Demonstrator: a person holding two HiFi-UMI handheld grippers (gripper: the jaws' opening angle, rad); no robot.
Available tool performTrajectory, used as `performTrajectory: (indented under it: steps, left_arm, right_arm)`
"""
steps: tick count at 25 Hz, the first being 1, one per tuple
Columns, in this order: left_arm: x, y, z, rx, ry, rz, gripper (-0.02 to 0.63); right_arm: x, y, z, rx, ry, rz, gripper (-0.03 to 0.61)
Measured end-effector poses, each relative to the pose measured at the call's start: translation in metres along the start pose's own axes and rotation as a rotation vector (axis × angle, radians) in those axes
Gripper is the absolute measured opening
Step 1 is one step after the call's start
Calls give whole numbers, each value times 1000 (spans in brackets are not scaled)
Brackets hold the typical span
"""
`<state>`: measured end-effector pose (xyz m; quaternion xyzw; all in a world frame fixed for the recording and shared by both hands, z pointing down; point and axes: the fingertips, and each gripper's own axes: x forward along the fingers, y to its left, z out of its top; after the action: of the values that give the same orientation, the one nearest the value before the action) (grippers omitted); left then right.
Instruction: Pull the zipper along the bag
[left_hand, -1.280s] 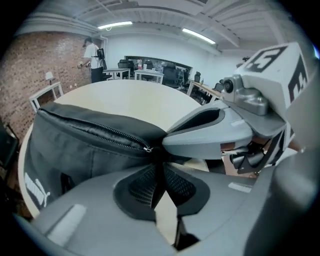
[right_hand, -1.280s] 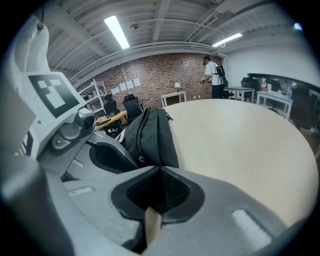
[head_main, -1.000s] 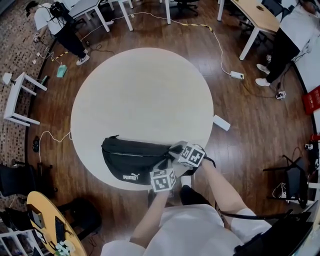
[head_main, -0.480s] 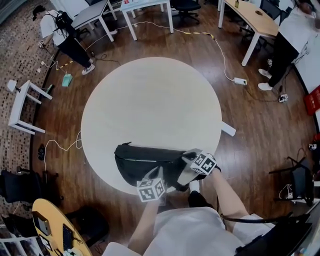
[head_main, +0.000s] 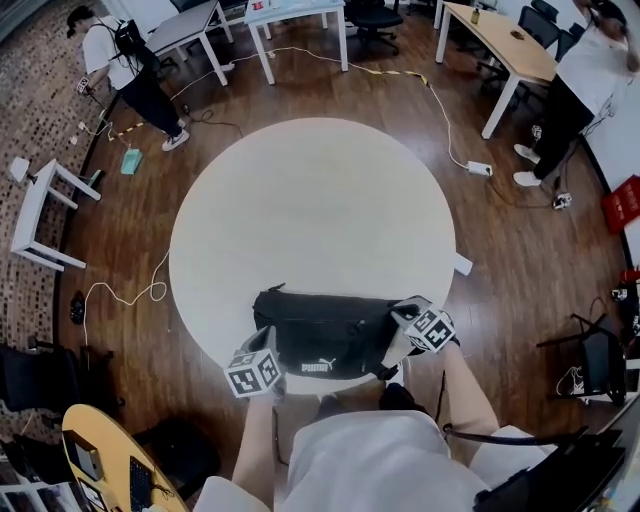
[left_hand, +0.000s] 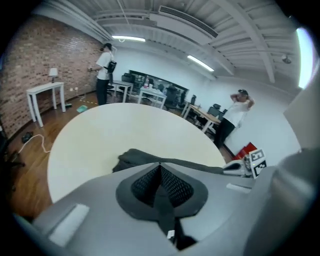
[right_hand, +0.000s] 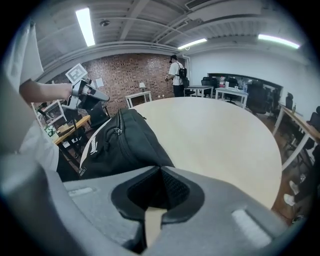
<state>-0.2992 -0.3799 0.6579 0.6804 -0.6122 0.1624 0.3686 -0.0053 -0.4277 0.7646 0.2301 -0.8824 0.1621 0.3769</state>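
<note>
Now: bag at the near edge, both jaws closed

The black bag (head_main: 320, 335) lies at the round surface's (head_main: 310, 200) 6 o'clock edge. The right gripper (right_hand: 160, 169) sits at the bag's 3 o'clock end, jaws closed on its fabric. The left gripper (left_hand: 160, 165) is at the bag's 8 o'clock corner, jaws closed tight; what they pinch, if anything, is unclear.
</note>
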Motion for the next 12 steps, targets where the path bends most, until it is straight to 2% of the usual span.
performTrajectory:
  steps: [1, 2, 4, 6, 7, 9, 10, 11, 12]
  left_arm:
    - [10, -23, -4, 37, 17, -67, 14]
    - [19, -50, -9, 80, 31, -137, 42]
    - [37, -106, -24, 195, 58, -266, 190]
    - [53, -151, -42, 331, 83, -349, 276]
    - [63, -166, -51, 405, 94, -366, 290]
    - [82, -185, -67, 541, 121, -351, 286]
    - [90, -189, -72, 588, 133, -322, 263]
    - [94, -188, -74, 618, 136, -287, 227]
    - [94, -186, -74, 633, 129, -259, 157]
  right_arm:
    - [2, 0, 0, 6, 3, -8, -3]
    - [4, 0, 1, 16, 2, -16, -3]
    - [8, 2, 2, 43, -2, -25, -3]
    - [8, 4, 3, 55, 0, -29, -3]
    - [7, 4, 3, 53, 4, -30, -3]
    - [5, 2, 3, 45, 13, -32, -3]
    - [5, 1, 3, 44, 17, -34, -3]
    - [4, 1, 2, 45, 19, -36, -3]
    - [4, 2, 3, 47, 20, -38, -3]
